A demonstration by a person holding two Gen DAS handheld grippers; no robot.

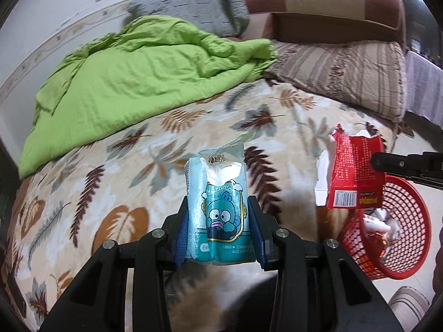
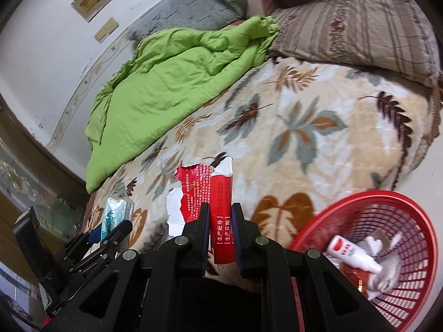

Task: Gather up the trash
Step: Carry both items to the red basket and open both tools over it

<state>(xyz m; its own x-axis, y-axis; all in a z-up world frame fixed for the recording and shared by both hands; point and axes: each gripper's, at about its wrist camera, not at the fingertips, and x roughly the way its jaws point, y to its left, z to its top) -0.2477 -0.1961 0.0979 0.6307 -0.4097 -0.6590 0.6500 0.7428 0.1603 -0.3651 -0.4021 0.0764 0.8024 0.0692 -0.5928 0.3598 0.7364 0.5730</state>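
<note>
My left gripper (image 1: 218, 215) is shut on a light blue tissue pack (image 1: 217, 207) with a cartoon face, held above the bed. It also shows in the right wrist view (image 2: 115, 215), at the lower left. My right gripper (image 2: 220, 221) is shut on a torn red cardboard box (image 2: 220, 221), which hangs above the bed edge in the left wrist view (image 1: 354, 171). A red mesh basket (image 2: 415, 251) sits to the right, below the box, holding a white bottle (image 2: 351, 253) and crumpled wrappers. The basket also shows in the left wrist view (image 1: 409, 221).
The bed has a leaf-patterned blanket (image 1: 138, 171). A crumpled green quilt (image 1: 124, 83) lies at the far left. Striped pillows (image 1: 346, 72) and a grey pillow (image 1: 193, 8) lie at the head. A white wall (image 2: 41, 55) runs along the left.
</note>
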